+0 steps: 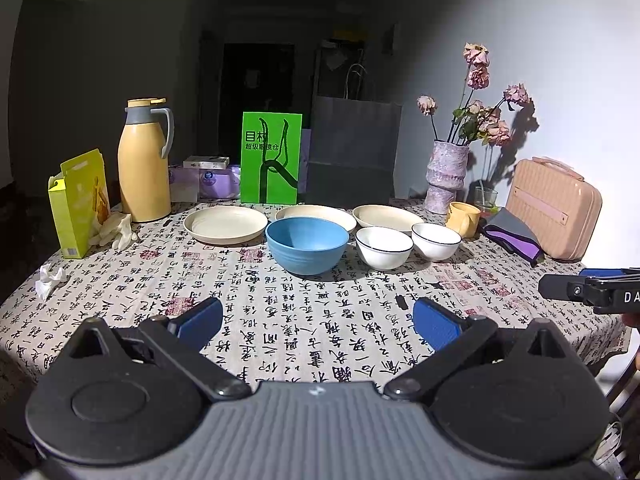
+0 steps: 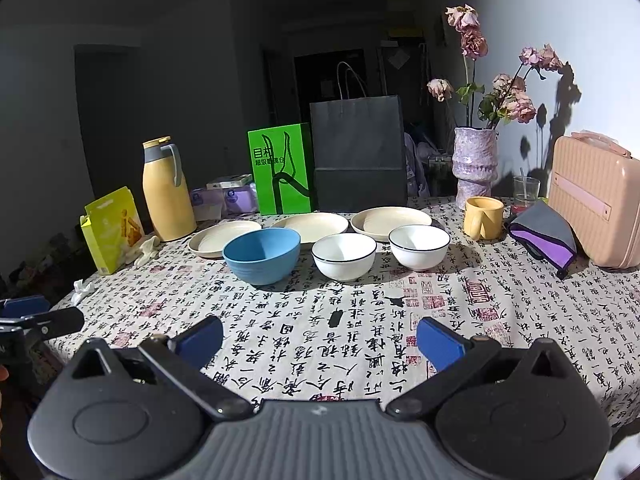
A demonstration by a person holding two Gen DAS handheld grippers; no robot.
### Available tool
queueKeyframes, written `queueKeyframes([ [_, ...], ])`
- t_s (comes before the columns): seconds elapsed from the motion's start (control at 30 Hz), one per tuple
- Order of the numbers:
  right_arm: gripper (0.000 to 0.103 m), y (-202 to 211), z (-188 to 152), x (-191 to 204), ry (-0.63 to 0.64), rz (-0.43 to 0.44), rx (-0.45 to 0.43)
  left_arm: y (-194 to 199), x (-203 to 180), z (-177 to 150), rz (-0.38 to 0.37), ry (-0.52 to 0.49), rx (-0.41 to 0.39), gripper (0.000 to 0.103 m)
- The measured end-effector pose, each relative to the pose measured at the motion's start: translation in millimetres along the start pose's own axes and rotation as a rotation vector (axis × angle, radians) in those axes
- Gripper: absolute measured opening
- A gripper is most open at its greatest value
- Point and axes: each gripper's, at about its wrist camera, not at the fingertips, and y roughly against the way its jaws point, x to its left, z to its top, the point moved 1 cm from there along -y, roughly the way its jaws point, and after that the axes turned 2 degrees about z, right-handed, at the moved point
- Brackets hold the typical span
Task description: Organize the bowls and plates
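Left wrist view looks across the calligraphy-print surface [image 1: 320, 320] at two rows of crockery. At the back stand three cream plates: the left plate [image 1: 226, 224], the middle plate [image 1: 316, 213] and the right plate [image 1: 387, 216]. In front of them sit the blue bowl [image 1: 307, 244], the first white bowl [image 1: 384, 247] and the second white bowl [image 1: 436, 241], each apart from its neighbour. Nothing is stacked yet, so the sorting looks unstarted.

The left gripper [image 1: 318, 322] has its blue pads spread wide with nothing between them, and it hovers over bare cloth well short of the dishes. The blue bowl lies almost straight ahead of it, slightly left of centre, with the left plate further back and to the left.

In the right wrist view the right gripper [image 2: 320, 340] is likewise spread and empty. The two white bowls [image 2: 344, 256] [image 2: 419, 247] lie ahead of it, the first almost dead ahead.

So I judge the right gripper better placed for the white bowls, the left for the blue bowl and left plate. Plate rims lie low and flat, calling for an edge-on approach.
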Motion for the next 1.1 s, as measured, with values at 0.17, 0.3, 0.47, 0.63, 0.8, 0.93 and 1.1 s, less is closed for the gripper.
queueKeyframes([
  [0.17,0.103,0.2,0.9,-0.4,0.002,0.0,-0.001,2.2,-5.6,3.2,-0.003,-0.002,-0.003,0.103],
  [0.3,0.103,0.3,0.9,-0.3,0.002,-0.001,-0.001,2.2,-4.9,2.9,-0.004,-0.002,-0.003,0.103],
  [0.47,0.103,-0.3,1.5,-0.2,0.003,0.0,-0.002,2.1,-3.8,2.9,-0.005,-0.002,-0.003,0.103],
  [0.63,0.103,0.1,1.6,1.1,0.006,-0.003,-0.004,2.8,-4.4,3.4,-0.006,-0.002,-0.004,0.103],
  [0.8,0.103,-0.1,2.1,1.0,0.008,-0.004,-0.004,2.9,-4.6,3.2,-0.006,-0.001,-0.004,0.103],
  [0.93,0.103,0.0,2.0,0.5,0.006,-0.002,-0.004,3.0,-4.7,3.2,-0.006,-0.001,-0.004,0.103],
  [1.1,0.103,0.1,1.3,1.3,0.007,-0.003,-0.004,3.1,-4.3,4.0,-0.007,0.0,-0.004,0.103],
])
